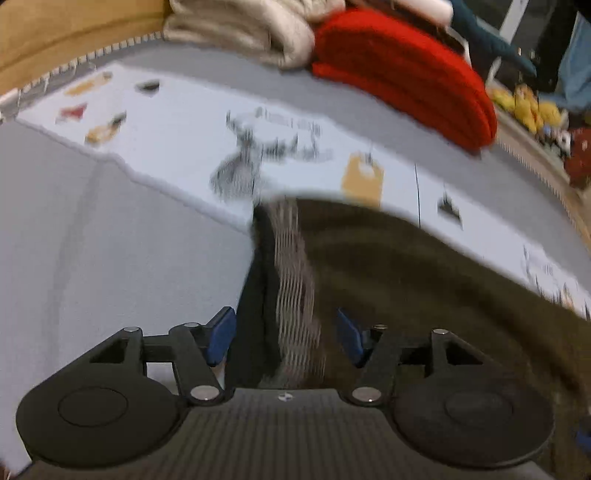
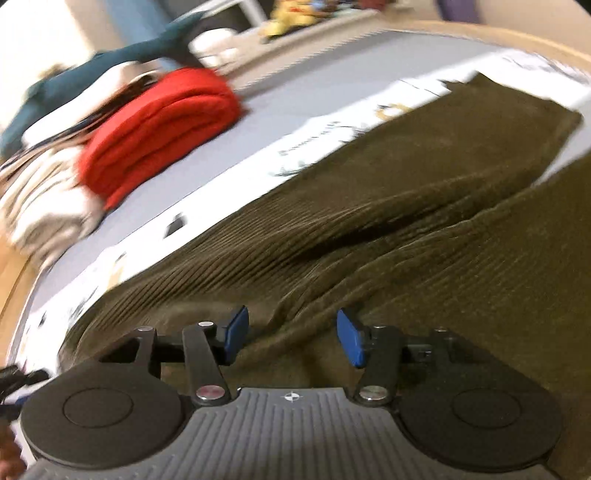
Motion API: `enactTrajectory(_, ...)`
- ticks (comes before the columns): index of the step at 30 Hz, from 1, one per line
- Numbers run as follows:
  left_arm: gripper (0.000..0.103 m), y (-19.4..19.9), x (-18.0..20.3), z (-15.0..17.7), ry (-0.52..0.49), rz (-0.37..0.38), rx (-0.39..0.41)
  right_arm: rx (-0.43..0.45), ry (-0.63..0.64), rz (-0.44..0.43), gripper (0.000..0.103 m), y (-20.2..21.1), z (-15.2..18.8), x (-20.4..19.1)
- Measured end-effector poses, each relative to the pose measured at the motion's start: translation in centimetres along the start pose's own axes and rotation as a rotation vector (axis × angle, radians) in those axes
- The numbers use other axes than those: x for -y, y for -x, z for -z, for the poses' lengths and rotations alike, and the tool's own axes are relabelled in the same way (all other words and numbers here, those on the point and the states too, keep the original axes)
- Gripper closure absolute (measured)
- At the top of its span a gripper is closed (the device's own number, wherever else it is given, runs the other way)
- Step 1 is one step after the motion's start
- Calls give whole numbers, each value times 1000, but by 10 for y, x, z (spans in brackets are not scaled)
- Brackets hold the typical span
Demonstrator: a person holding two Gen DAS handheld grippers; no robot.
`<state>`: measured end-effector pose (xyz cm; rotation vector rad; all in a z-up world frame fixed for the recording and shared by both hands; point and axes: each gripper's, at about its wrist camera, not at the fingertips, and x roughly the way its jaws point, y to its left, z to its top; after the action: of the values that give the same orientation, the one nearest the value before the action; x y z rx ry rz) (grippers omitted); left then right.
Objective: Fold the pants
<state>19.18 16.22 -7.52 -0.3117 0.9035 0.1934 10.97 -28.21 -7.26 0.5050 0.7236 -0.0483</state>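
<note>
Olive-brown corduroy pants [image 2: 388, 221] lie spread on a pale printed sheet [image 1: 177, 147], with both legs running away to the upper right in the right wrist view. In the left wrist view the pants' waist end [image 1: 388, 266] shows its dark lining and a striped band [image 1: 295, 295], which hang between the blue pads. My left gripper [image 1: 286, 334] has its jaws apart around that waist edge. My right gripper [image 2: 291, 338] is open just over a raised fold of the pants. Both views are blurred by motion.
A folded red garment [image 1: 406, 70] [image 2: 159, 129] and a beige folded pile [image 1: 240, 29] lie at the far side of the grey bed cover [image 1: 92, 240]. A teal garment [image 2: 92, 77] lies behind them. Yellow toys [image 1: 528, 107] sit on a shelf beyond.
</note>
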Motion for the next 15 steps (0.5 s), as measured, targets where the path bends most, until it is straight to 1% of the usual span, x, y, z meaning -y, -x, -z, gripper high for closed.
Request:
enactTrajectory(3,33,-2,1,19,-72,-42,-73,19,110,-46,45,33,9,-8)
enactTrajectory(4,33,-4,-1,22,-70,-48,-97,32,147,-63,43,45,12,-12)
enactTrajectory(6,33,-4,-3,25,-79,-35,-128,59,210,-88,37,62,17,-18)
enactTrajectory(7,33,-8,-2,26,-95,-32,-159,74,241,-95,37,68,19,-21)
enactTrajectory(8,34,-14,-1,28,-101,-19,-208,90,275,-94,37,75,22,-23)
enactTrajectory(9,34,-19,-2,30,-98,-7,-249,109,306,-81,37,80,25,-25)
enactTrajectory(10,36,-21,-4,30,-95,-15,-260,127,319,-64,37,83,25,-25)
enactTrajectory(12,45,-22,-6,32,-99,-32,-284,162,289,-46,37,89,21,-22)
enactTrajectory(14,61,-19,-4,34,-140,-47,-291,195,251,-22,37,95,18,-18)
enactTrajectory(15,64,-17,-4,33,-155,-58,-292,207,236,-11,37,96,16,-16)
